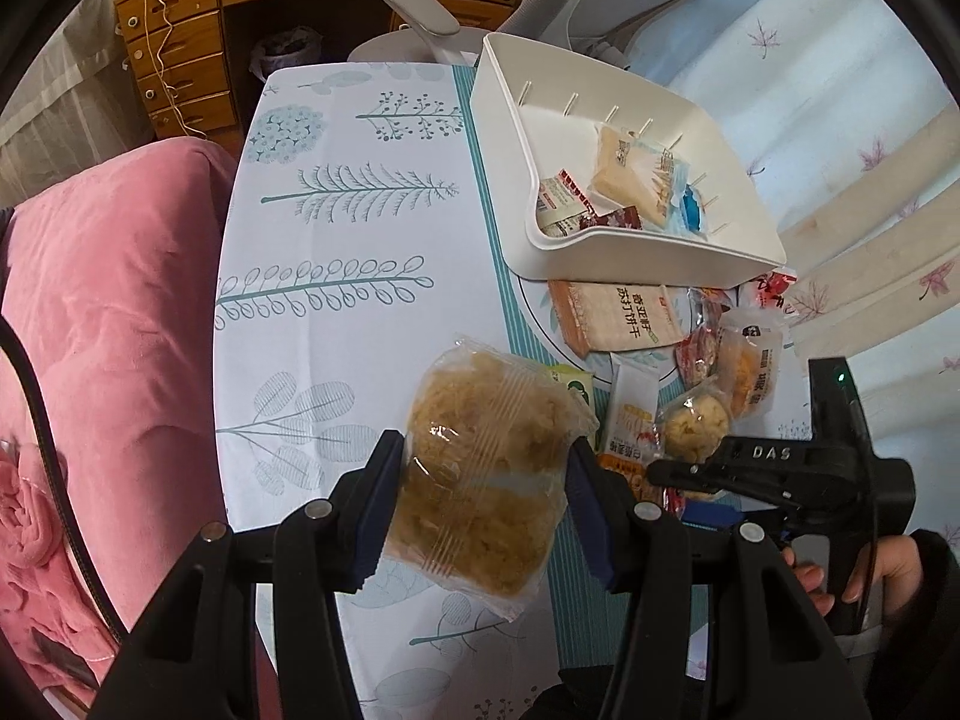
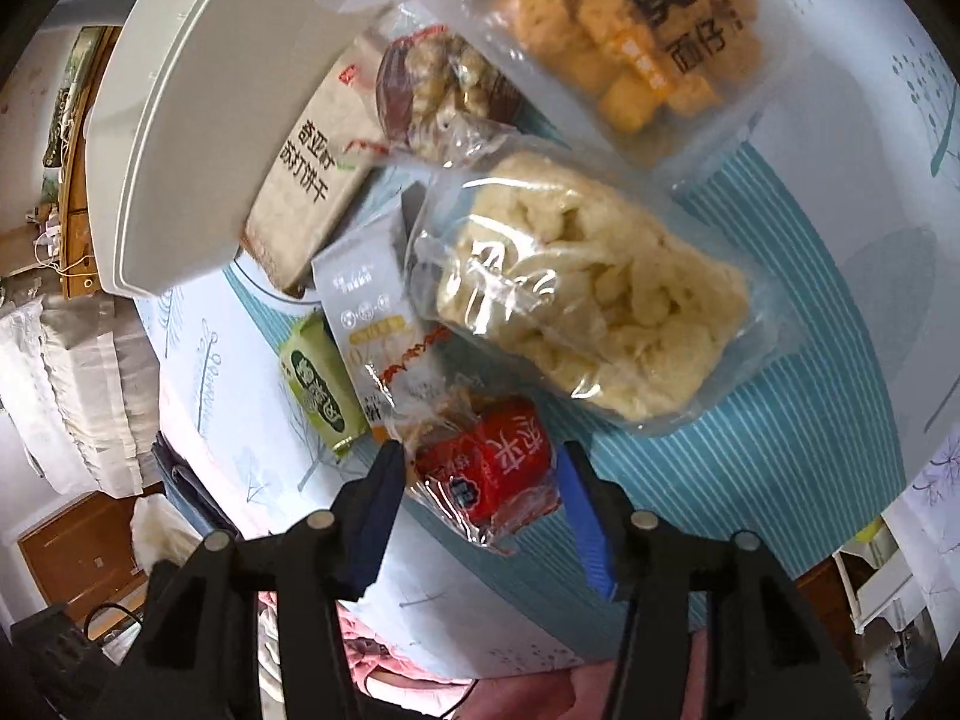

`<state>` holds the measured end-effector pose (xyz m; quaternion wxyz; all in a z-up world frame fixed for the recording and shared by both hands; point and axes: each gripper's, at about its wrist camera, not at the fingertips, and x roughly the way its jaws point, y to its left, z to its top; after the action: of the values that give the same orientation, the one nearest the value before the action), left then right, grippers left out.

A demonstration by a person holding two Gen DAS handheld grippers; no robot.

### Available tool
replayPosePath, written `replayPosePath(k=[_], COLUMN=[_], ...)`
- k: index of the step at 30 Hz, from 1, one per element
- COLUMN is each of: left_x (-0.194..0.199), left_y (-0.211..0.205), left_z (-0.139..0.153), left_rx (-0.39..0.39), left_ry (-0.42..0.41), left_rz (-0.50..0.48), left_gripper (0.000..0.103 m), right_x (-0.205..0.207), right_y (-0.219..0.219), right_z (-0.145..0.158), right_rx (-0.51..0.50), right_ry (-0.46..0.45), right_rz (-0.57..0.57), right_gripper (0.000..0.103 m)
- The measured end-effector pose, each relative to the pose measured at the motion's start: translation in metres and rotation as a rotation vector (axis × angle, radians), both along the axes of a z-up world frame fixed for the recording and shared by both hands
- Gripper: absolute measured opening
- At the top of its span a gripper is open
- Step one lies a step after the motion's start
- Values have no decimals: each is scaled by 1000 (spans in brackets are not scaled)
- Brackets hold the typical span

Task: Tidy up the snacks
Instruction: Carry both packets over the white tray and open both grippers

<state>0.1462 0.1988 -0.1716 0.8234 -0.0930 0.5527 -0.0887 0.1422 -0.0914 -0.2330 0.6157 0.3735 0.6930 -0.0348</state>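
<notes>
Landmark: we take the white bin (image 1: pixel 600 90) on the leaf-print tablecloth (image 1: pixel 336 276); all places relative to it.
Left gripper (image 1: pixel 483 492): near side of the bin, well apart from it; we see both pads pressed onto a clear-wrapped meat floss cake (image 1: pixel 480 474), lifted over the cloth.
Inside bin: we count a cream cracker pack (image 1: pixel 630 174), a red-white pack (image 1: pixel 558 204), a blue-wrapped item (image 1: pixel 693 210).
Just below bin front wall: soda cracker pack (image 1: pixel 618 315), pile of loose snacks beside it.
Right gripper (image 2: pixel 480 480): near that pile; jaws half apart, flanking a red-label snack packet (image 2: pixel 486 474); contact, we cannot tell.
Behind packet: pale puffed snack bag (image 2: pixel 588 294), green pack (image 2: pixel 318 384).
</notes>
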Motion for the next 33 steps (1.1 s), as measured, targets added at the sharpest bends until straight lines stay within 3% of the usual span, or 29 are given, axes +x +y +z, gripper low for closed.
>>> replayPosePath(k=[6, 14, 20, 27, 33], left_x=[1, 4, 12, 29, 51], left_y=[0, -5, -17, -42, -75], left_z=[6, 15, 40, 75, 87], left_rx=[-11, -96, -134, -117, -77], left_ry=[8, 37, -31, -101, -102], left_rz=[-10, 22, 76, 125, 136], left_gripper=[51, 51, 51, 51, 51], right_x=[-10, -4, 11, 41, 62], right_y=[3, 27, 27, 12, -27], right_z=[-3, 13, 42, 92, 120], right_rx=[34, 112, 171, 190, 187], right_ry=[40, 40, -9, -161, -300], right_rz=[-9, 72, 129, 229, 279], right_gripper=[50, 50, 50, 50, 50])
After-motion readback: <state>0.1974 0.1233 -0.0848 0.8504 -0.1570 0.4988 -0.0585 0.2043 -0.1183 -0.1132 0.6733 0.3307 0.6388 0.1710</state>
